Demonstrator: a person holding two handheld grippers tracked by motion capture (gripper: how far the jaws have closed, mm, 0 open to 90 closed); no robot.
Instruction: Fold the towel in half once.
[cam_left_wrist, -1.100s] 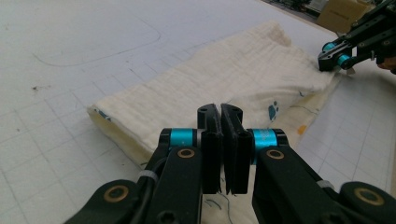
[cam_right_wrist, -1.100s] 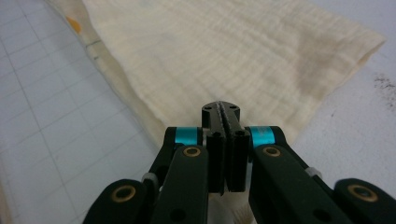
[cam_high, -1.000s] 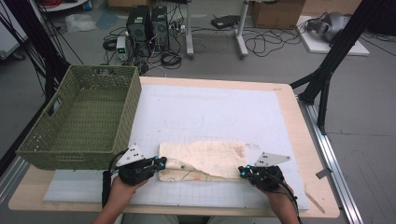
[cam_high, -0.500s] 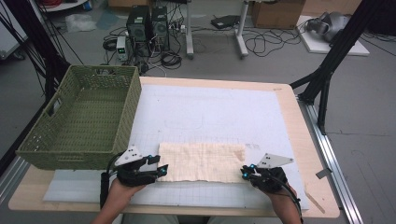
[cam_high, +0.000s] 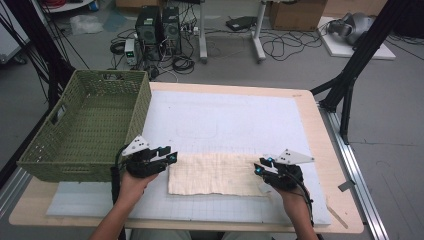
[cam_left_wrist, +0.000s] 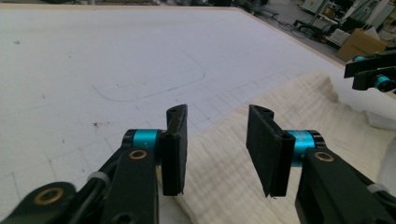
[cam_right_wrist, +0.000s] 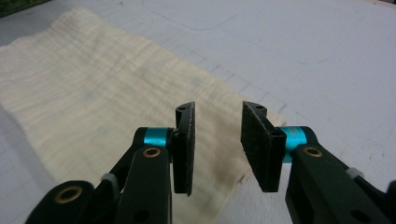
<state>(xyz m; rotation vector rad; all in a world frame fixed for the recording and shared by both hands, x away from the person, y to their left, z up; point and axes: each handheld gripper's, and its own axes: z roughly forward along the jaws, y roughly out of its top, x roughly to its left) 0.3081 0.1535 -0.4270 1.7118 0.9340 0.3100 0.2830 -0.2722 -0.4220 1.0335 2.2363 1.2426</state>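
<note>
White mat (cam_high: 225, 120) lies bare beyond cloth (cam_high: 215, 174) (basket (cam_high: 85, 130) borders left).

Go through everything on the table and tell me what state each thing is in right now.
Cloth: folded into a flat strip on the mat, not gripped.
Basket: upright, nothing inside.
Left claw: open, just narrowed, nothing between.
Right claw: open, just widened, nothing between.

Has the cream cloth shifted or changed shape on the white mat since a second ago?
Yes. The cloth was bunched and lifted a second ago; now it lies flat as a neat rectangle on the white mat, right of the green basket, its ends released.
</note>
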